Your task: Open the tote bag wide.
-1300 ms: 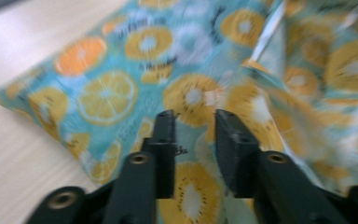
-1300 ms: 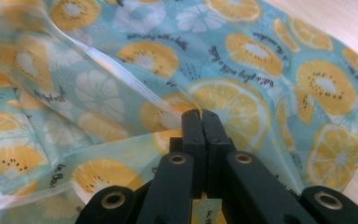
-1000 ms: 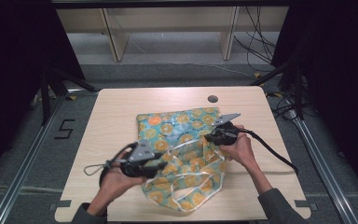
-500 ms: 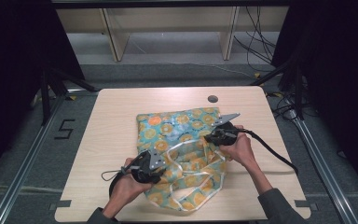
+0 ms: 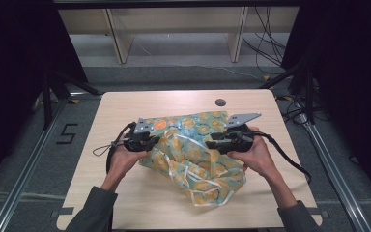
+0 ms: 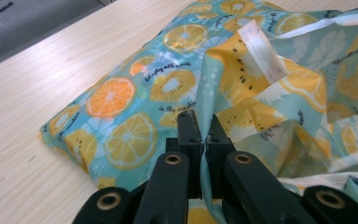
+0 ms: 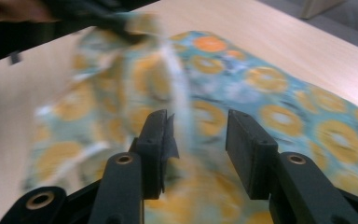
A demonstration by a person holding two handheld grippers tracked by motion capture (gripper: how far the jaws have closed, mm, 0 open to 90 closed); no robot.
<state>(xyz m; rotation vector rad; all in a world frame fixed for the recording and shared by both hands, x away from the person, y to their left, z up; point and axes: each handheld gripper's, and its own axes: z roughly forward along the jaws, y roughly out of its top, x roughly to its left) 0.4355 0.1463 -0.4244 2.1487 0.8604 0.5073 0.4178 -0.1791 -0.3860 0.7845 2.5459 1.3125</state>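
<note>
Teal fruit-print cloth bag (image 5: 193, 154), crumpled & lifted w/ white straps.

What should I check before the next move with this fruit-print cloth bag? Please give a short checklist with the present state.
1. Left gripper grips the cloth bag: ok, jaws shut on a fold of fabric.
2. Right gripper holds the bag: not ok, jaws have just been opening and stand apart; the fabric lies loose between them.
3. Bag lies flat: not ok, it is bunched and partly lifted.
4. White strap free of the jaws: cannot tell.
5. Bag fully on the table: ok.
</note>
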